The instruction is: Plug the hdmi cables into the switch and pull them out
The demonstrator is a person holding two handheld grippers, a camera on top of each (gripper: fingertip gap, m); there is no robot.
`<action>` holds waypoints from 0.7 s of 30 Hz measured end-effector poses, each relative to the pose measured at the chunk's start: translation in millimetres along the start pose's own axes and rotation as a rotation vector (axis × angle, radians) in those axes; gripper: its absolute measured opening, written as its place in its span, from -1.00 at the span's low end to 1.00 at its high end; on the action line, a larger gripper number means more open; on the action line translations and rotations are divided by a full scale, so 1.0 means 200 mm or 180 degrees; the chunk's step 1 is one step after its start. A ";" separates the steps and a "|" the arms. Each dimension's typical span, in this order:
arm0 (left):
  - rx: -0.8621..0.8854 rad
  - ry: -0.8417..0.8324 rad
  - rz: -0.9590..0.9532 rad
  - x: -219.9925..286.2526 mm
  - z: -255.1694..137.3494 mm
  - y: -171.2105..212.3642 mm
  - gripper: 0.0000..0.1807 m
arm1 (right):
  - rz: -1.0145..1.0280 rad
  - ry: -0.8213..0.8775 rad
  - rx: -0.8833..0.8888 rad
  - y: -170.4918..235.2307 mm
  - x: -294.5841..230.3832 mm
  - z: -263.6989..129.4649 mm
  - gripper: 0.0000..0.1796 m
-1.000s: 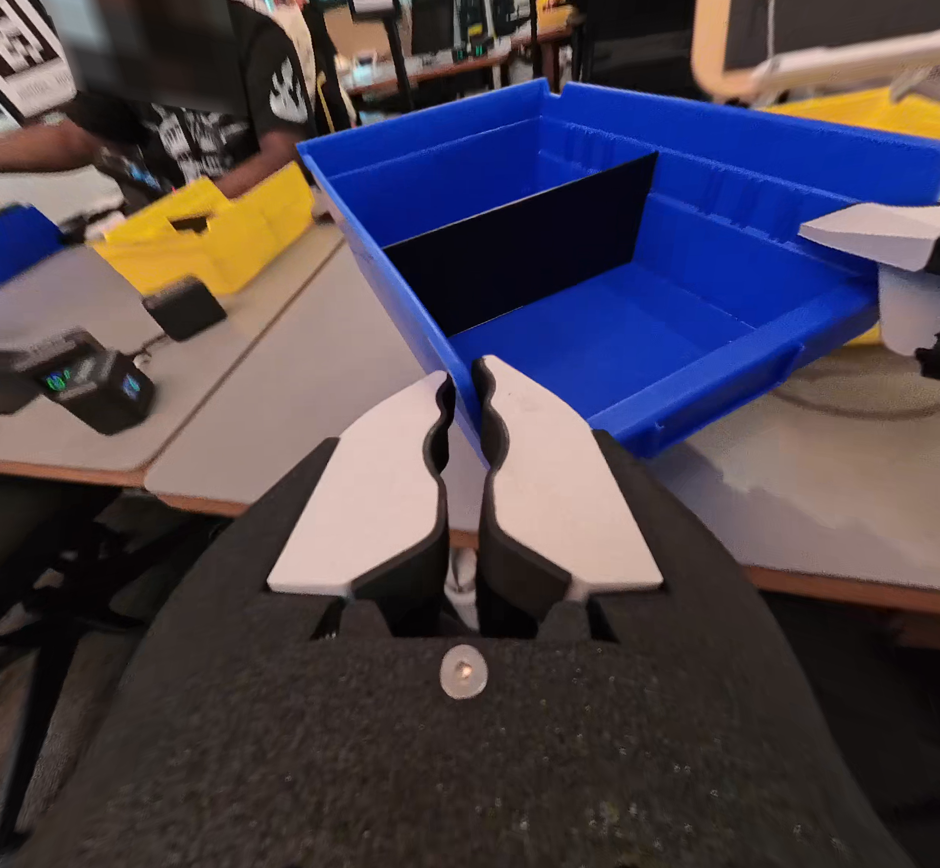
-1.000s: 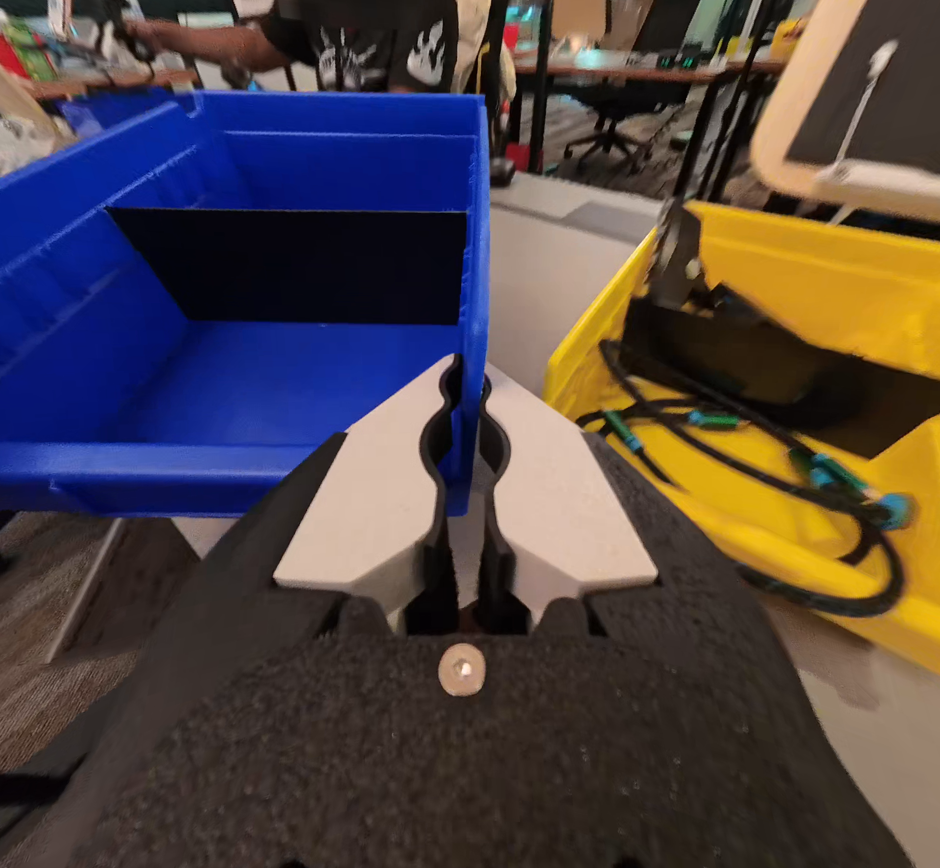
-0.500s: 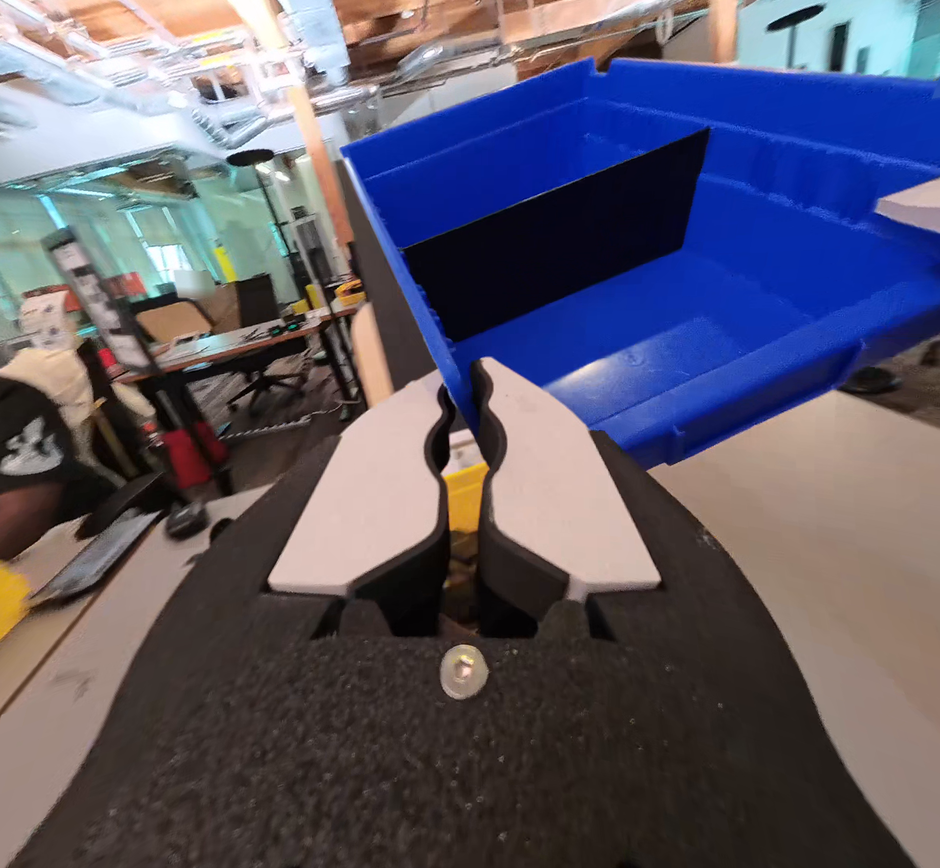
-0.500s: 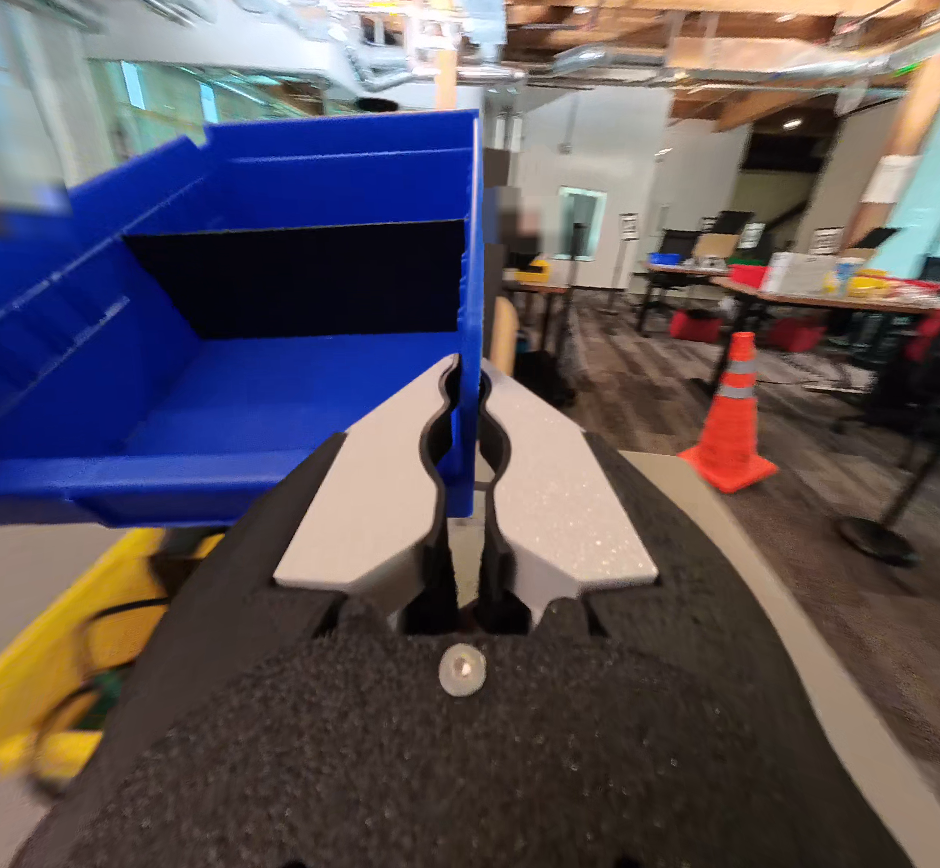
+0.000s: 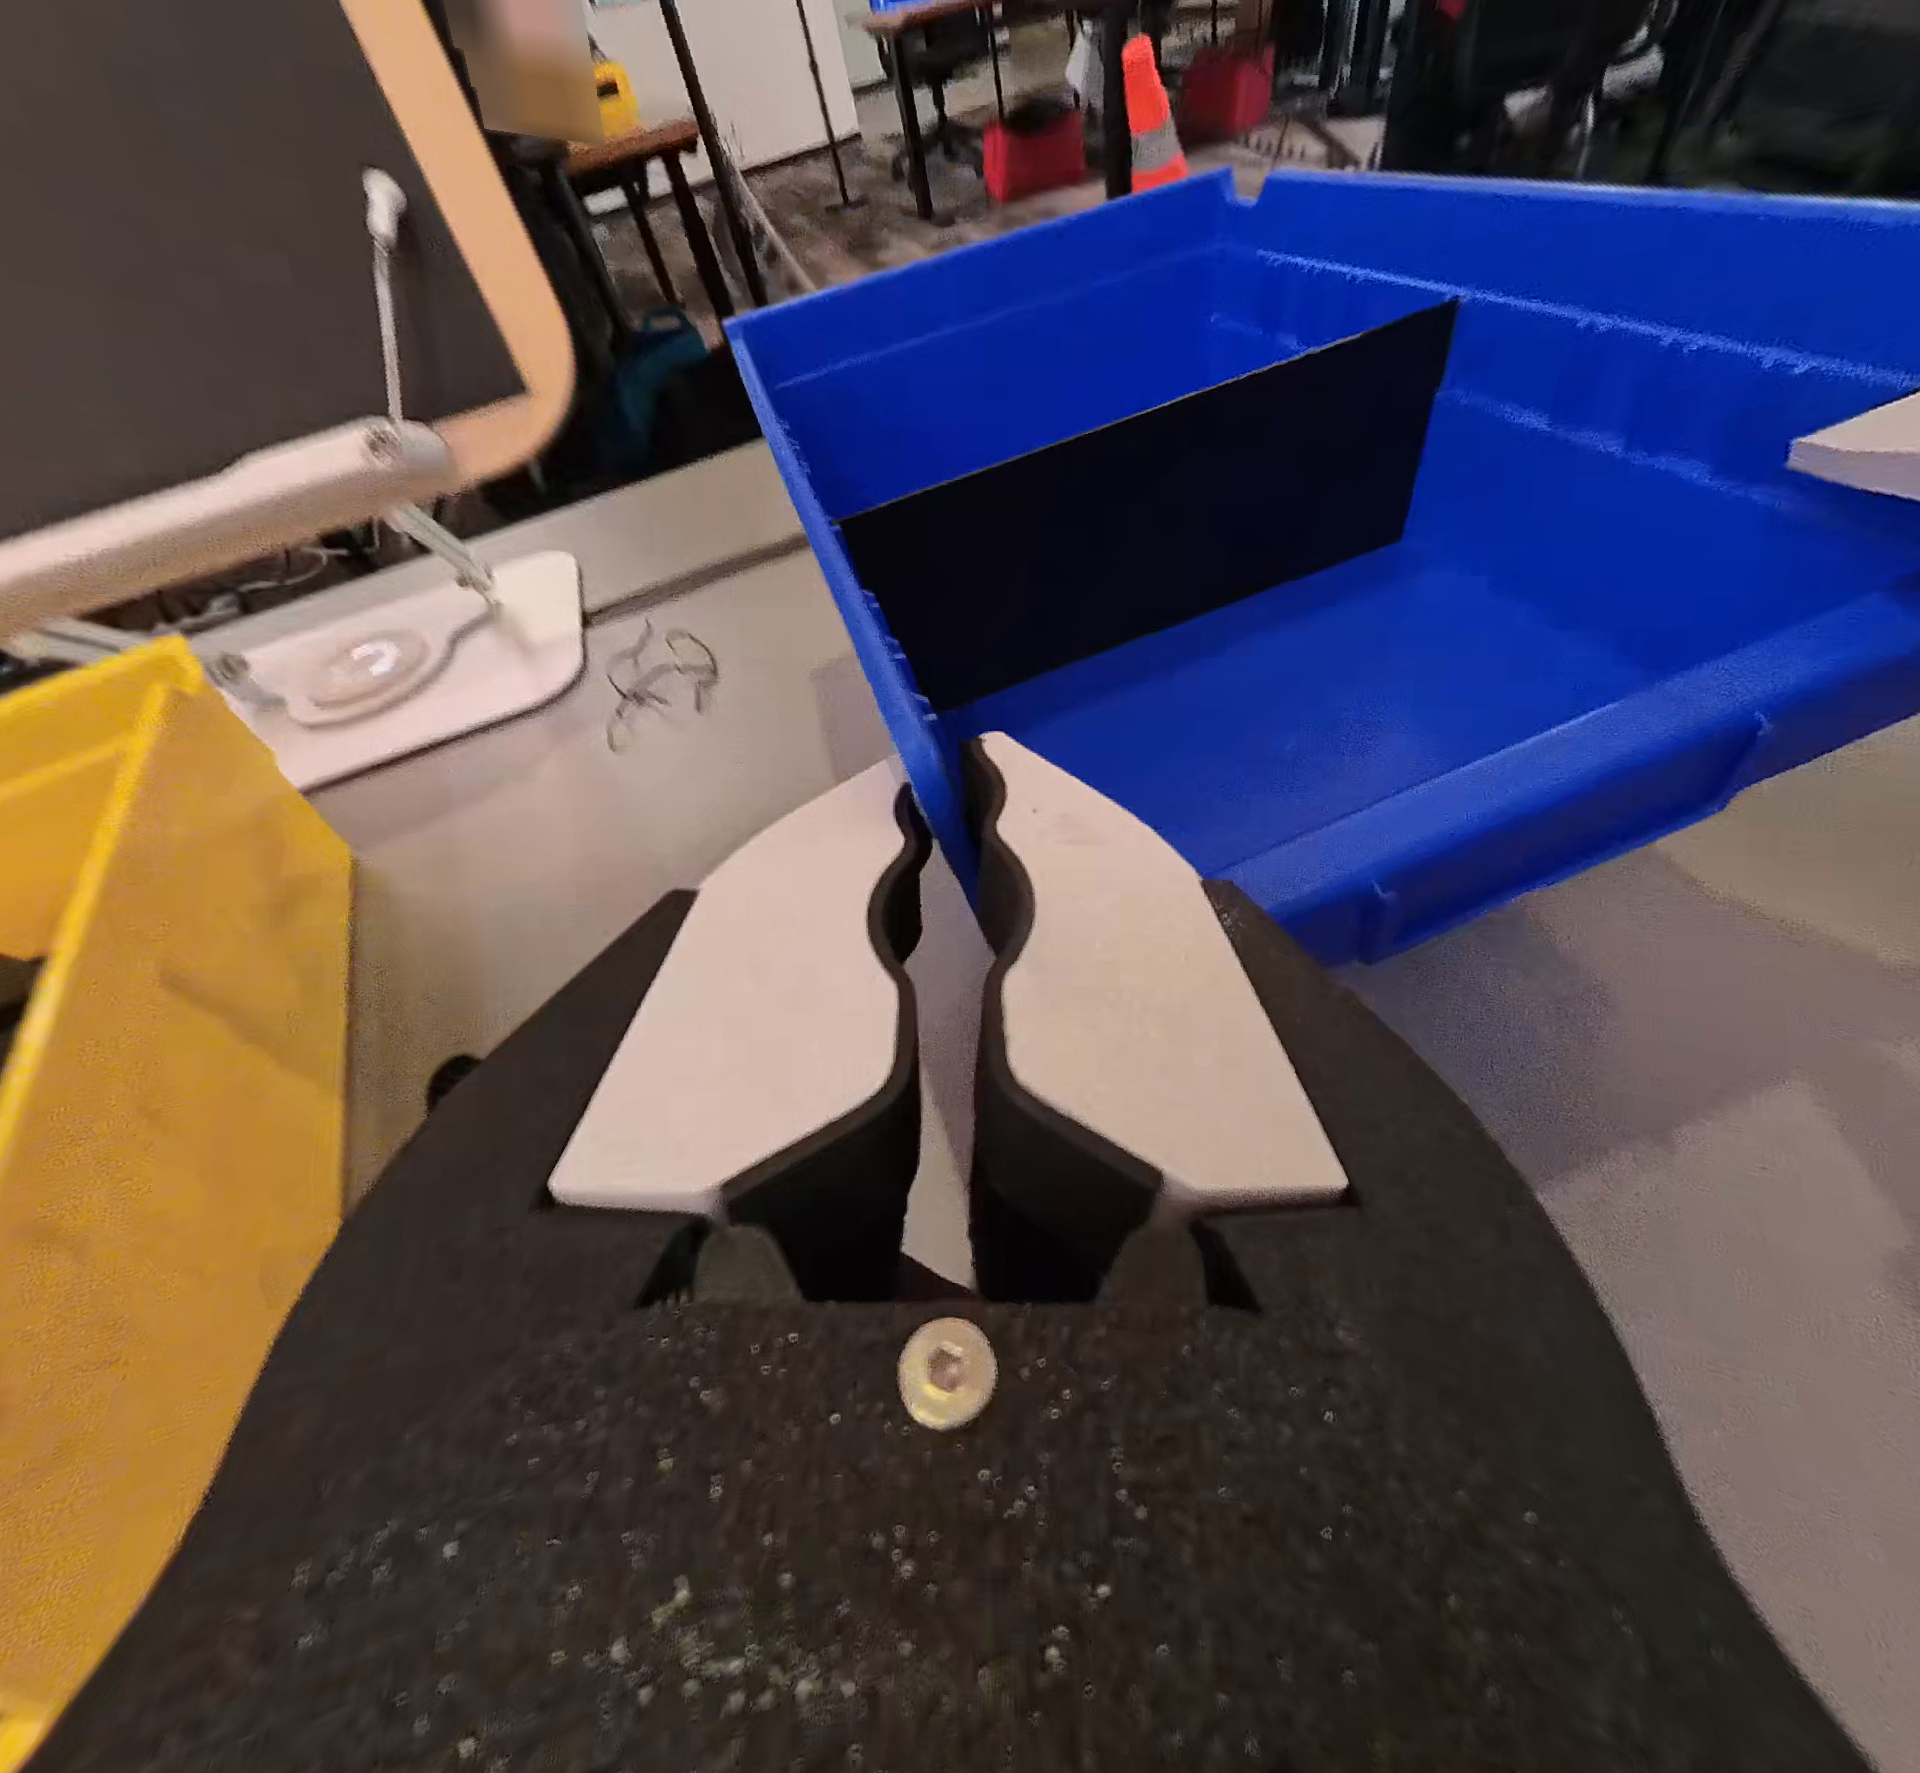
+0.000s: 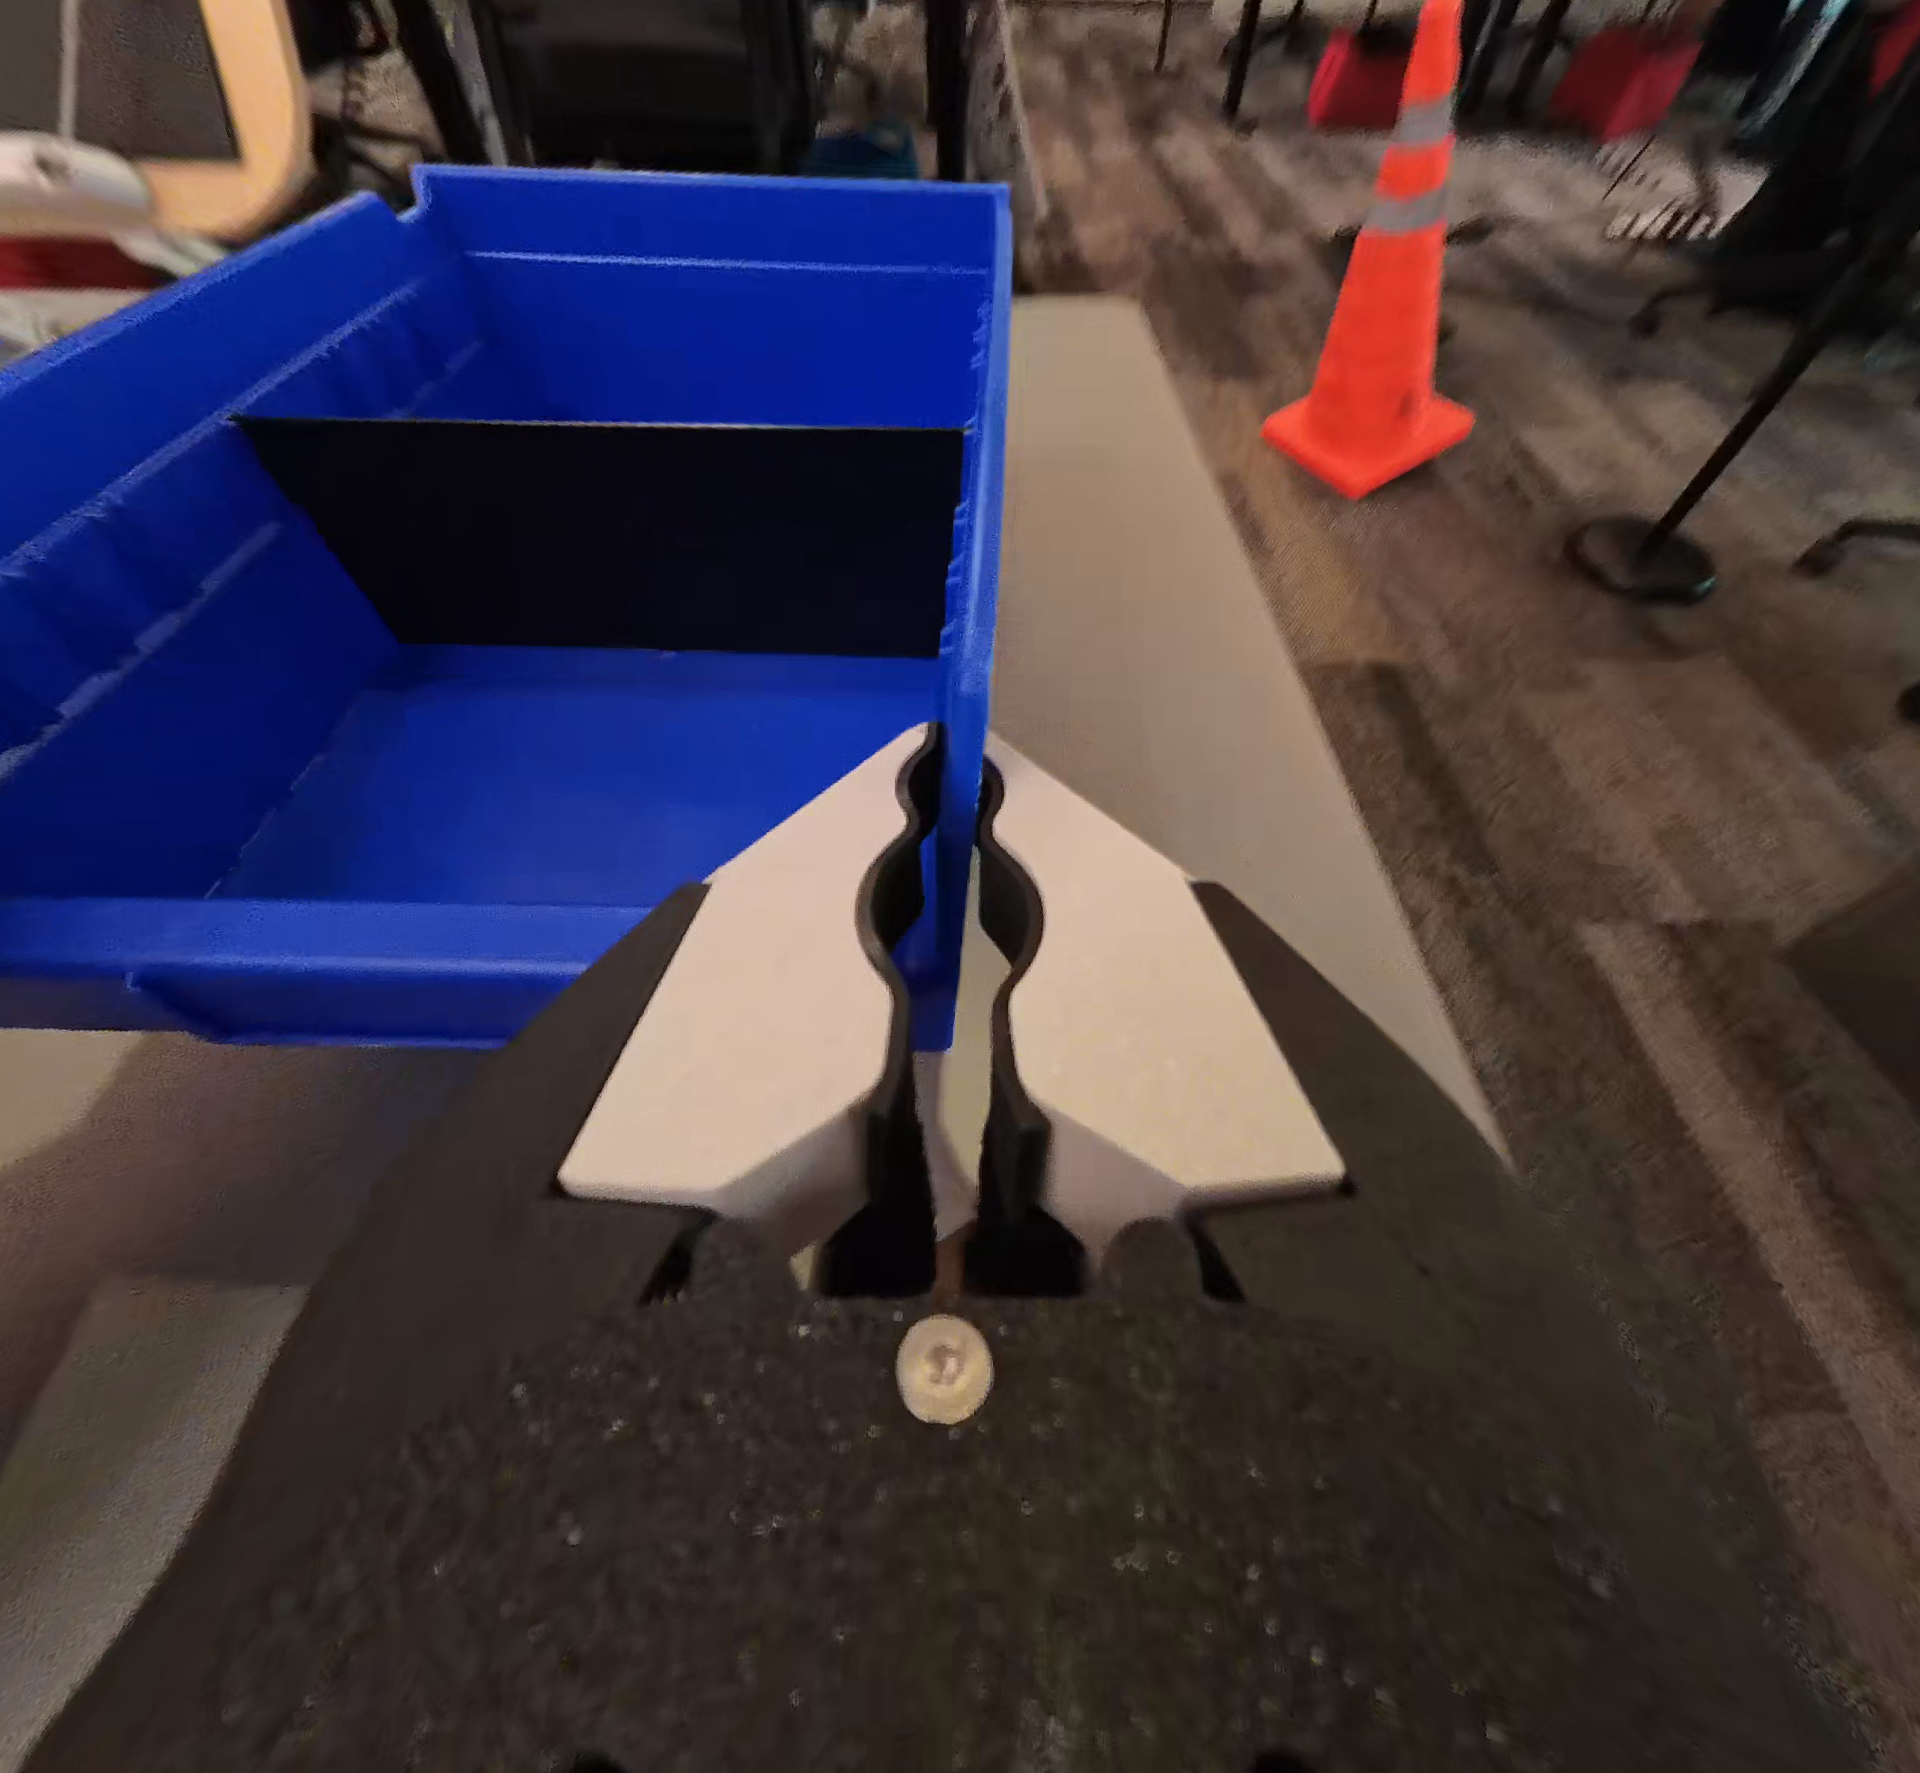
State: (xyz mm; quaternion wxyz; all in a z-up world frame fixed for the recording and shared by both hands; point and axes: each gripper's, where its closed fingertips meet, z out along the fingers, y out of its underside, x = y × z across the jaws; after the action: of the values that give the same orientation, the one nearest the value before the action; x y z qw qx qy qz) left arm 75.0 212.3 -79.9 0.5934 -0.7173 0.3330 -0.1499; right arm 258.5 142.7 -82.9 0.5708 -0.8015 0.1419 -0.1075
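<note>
Neither plugging nor pulling looks to have begun, judging by what is in view: both tools are taken up with a blue bin (image 5: pixel 1351 736), not with any cable. The left tool (image 5: pixel 943 793) is closed down on the bin's left side wall near the front corner, the thin blue wall pinched between its pale fingers (image 5: pixel 769 985); the right tool (image 6: pixel 958 767) is likewise clamped on the bin's right side wall, the wall running down between its fingers (image 6: pixel 1122 1006). The bin holds nothing but a black divider (image 5: pixel 1132 539) standing across it, and it is tilted in the left wrist view, its front lip just over the grey bench (image 5: pixel 1662 1048) (whether the base touches the surface I cannot tell). In the left wrist view a yellow bin (image 5: pixel 156 1048) stands near on the left, its inside out of sight, with a white lamp base (image 5: pixel 416 663) and a small tangle of thin wire (image 5: pixel 660 684) behind it. An orange traffic cone (image 6: pixel 1382 300) stands on the floor beyond the bench's end in the right wrist view. The hdmi cables and the switch are not visible in either view, so their place cannot be given from here. My reading is that this is still arranging the workspace: the bin must be set down and released, the cables and switch found, and then the whole of the plugging and unplugging remains.
</note>
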 end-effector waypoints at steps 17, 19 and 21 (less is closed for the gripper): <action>-0.0130 0.0763 -0.0152 -0.12 -0.39 0.05 -0.68 | 0.0532 0.0302 0.0169 -0.05 0.05 -0.11 -0.72; -0.0012 0.0631 -0.0209 -0.39 -0.52 0.01 -0.66 | 0.0512 0.0117 0.0564 -0.23 -0.10 -0.20 -0.69; 0.0047 0.0313 -0.0303 -0.74 -0.63 0.04 -0.64 | 0.0391 -0.0253 0.0789 -0.36 -0.36 -0.26 -0.67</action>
State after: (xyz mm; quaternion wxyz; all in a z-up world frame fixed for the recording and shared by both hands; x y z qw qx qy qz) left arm -113.9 213.8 -29.6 0.5738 -0.7197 0.3262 -0.2154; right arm 181.0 144.7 0.8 0.6762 -0.7182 0.1537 -0.0572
